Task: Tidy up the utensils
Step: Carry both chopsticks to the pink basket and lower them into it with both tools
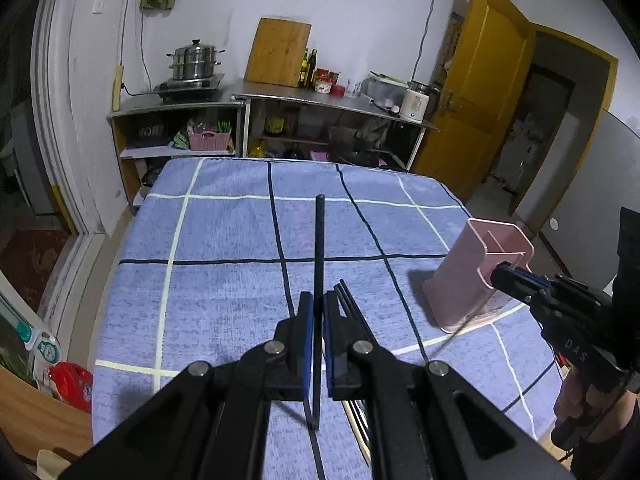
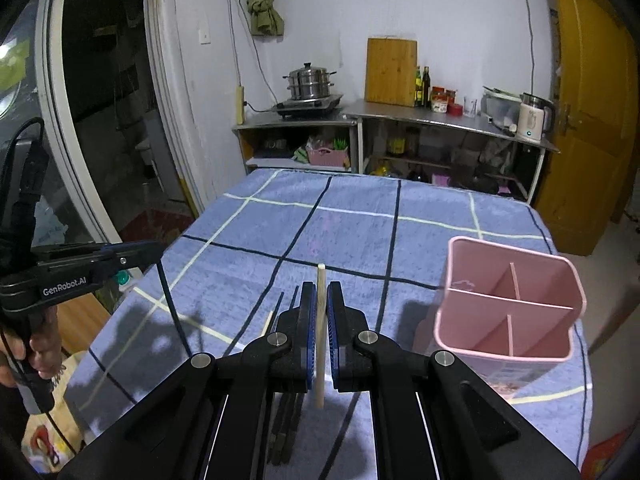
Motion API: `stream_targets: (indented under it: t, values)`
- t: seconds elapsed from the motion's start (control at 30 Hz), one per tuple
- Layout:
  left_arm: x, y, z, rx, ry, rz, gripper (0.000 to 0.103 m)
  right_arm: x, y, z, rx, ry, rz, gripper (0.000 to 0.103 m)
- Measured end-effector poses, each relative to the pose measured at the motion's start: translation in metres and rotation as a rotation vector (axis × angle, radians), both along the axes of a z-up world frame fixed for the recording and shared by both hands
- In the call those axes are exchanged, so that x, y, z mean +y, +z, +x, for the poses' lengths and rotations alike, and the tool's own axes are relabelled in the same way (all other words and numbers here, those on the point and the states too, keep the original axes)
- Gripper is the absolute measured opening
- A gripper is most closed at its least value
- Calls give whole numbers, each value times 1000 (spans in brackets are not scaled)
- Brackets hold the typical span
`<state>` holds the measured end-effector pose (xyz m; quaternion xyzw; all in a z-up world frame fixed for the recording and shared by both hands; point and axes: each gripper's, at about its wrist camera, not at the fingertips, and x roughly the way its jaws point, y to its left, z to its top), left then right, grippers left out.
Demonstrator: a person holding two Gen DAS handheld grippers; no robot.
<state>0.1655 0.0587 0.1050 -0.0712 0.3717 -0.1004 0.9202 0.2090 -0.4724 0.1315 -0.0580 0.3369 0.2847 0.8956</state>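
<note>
My left gripper (image 1: 318, 304) is shut on a black chopstick (image 1: 319, 248) that stands up between its blue pads, lifted above the blue checked cloth (image 1: 224, 280). Several more black chopsticks (image 1: 350, 300) lie on the cloth just right of it. My right gripper (image 2: 320, 300) is shut on a pale wooden chopstick (image 2: 321, 320), also held off the table. The pink divided utensil holder (image 2: 508, 312) stands upright to its right, with nothing showing in its compartments. The left gripper (image 2: 154, 249) shows at the left edge with its black chopstick (image 2: 172, 304) hanging down.
Black chopsticks (image 2: 286, 420) and one pale chopstick (image 2: 267, 324) lie on the cloth below the right gripper. The pink holder (image 1: 476, 276) sits near the table's right edge. Steel counters (image 1: 320, 98) with a pot and a cutting board line the far wall.
</note>
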Motion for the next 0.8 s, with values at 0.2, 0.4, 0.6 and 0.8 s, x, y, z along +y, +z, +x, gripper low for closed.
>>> stream_targets:
  t: [0.2, 0.4, 0.6, 0.8]
  values:
    - [-9, 16, -10, -22, -22, -11, 5, -13, 10, -7, -14, -21, 17, 6]
    - [-30, 37, -12, -59, -89, -37, 5, -33, 25, -12, -33, -44, 40, 6]
    - [-64, 48, -4, -60, -170, -79, 5, -59, 43, -12, -54, -92, 65, 6]
    - [-101, 67, 3, -83, -256, -123, 5, -90, 63, -9, -91, -164, 91, 6]
